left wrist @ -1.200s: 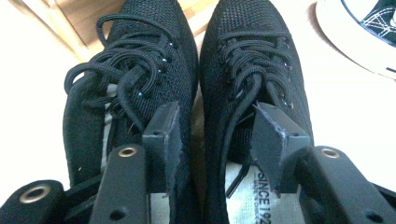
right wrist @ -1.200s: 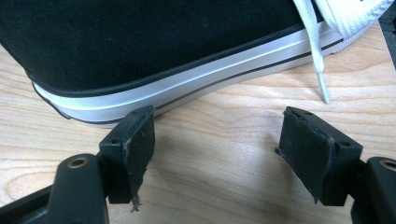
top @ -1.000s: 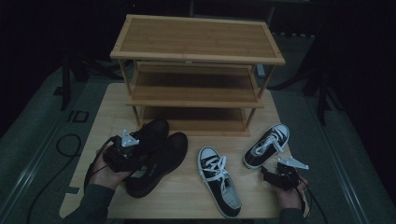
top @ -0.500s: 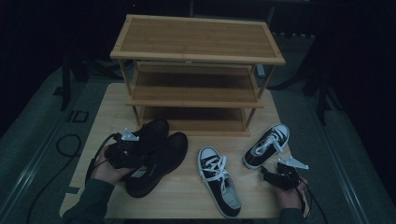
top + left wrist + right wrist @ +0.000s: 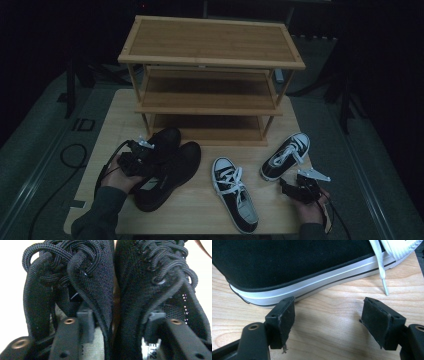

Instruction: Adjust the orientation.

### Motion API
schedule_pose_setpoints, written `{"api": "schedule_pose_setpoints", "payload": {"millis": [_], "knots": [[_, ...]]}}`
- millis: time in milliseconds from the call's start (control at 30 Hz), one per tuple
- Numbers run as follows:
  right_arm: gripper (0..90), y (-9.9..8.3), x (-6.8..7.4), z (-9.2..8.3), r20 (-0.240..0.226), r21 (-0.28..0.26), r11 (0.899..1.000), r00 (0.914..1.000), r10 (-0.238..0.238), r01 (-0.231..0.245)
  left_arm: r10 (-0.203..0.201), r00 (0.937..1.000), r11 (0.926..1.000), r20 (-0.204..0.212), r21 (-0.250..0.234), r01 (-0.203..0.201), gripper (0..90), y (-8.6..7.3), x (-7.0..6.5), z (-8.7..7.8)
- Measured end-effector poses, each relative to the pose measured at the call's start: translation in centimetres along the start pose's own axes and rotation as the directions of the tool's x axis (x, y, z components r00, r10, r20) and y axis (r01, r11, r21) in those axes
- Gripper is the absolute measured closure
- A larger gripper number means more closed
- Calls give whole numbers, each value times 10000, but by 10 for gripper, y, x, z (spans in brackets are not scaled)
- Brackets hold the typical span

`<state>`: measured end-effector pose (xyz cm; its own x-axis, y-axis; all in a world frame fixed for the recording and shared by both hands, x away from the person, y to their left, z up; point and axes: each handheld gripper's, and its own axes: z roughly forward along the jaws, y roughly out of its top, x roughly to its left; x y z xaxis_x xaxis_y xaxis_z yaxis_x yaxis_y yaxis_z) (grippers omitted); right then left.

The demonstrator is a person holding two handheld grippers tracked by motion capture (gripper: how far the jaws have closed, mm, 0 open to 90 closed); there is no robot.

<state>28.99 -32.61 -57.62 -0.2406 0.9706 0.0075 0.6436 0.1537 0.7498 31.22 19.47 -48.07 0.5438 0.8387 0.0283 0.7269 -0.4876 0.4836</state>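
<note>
On the wooden table (image 5: 120, 107), seen from the high view, a three-tier wooden shoe rack (image 5: 210, 75) stood at the far side with its shelves bare. In front of it, at the left, a pair of black shoes (image 5: 167, 167) lay side by side and touching, toes toward the rack. The left gripper (image 5: 137, 160) sat over their heel ends, held by the person's left hand (image 5: 117, 175). To the right lay two black-and-white sneakers: one (image 5: 235, 192) near the table's front edge, the other (image 5: 286, 156) farther back and angled toward the rack's right leg. The right gripper (image 5: 300, 187) rested near the table's front right corner, just beside the heel of that farther sneaker.

In the left gripper view, the two black shoes (image 5: 112, 290) stood pressed together, laces at the top. One jaw reached down into the opening of each shoe, so that the two inner walls lay between the jaws. The jaws had just been closing on them; whether the pads were already pressing could not be told.

In the right gripper view, the jaws stood wide with bare tabletop (image 5: 324, 325) between them. The sneaker's white rubber sole (image 5: 307, 287) lay just beyond the left pad, and a white lace tip (image 5: 384, 287) rested on the wood.
</note>
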Motion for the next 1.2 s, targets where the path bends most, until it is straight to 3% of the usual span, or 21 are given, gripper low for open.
{"api": "schedule_pose_setpoints", "payload": {"millis": [100,133,233,733,933,1200], "knots": [[264,0,0,0,-1,-1,10000,10000,0,0,305,9995,9995,-7,42,-305,673,1,-3,-1],[264,0,0,0,0,0,10000,10000,-1,1,332,9994,9994,123,30,-333,723,1,-3,-1],[264,0,0,0,1,0,10000,10000,-3,3,418,9991,9991,9,-29,-418,834,0,-5,-1],[264,0,0,0,0,0,10000,10000,-1,1,157,9999,9995,9,-288,-157,849,-2,-3,-2],[264,0,0,0,0,2,10000,10000,2,-2,155,9997,9992,-193,-375,-162,849,-1,-5,-4],[264,0,0,0,-3,-2,10000,10000,-2,2,-180,9985,9979,-516,-631,147,851,-1,-2,-9]]}}
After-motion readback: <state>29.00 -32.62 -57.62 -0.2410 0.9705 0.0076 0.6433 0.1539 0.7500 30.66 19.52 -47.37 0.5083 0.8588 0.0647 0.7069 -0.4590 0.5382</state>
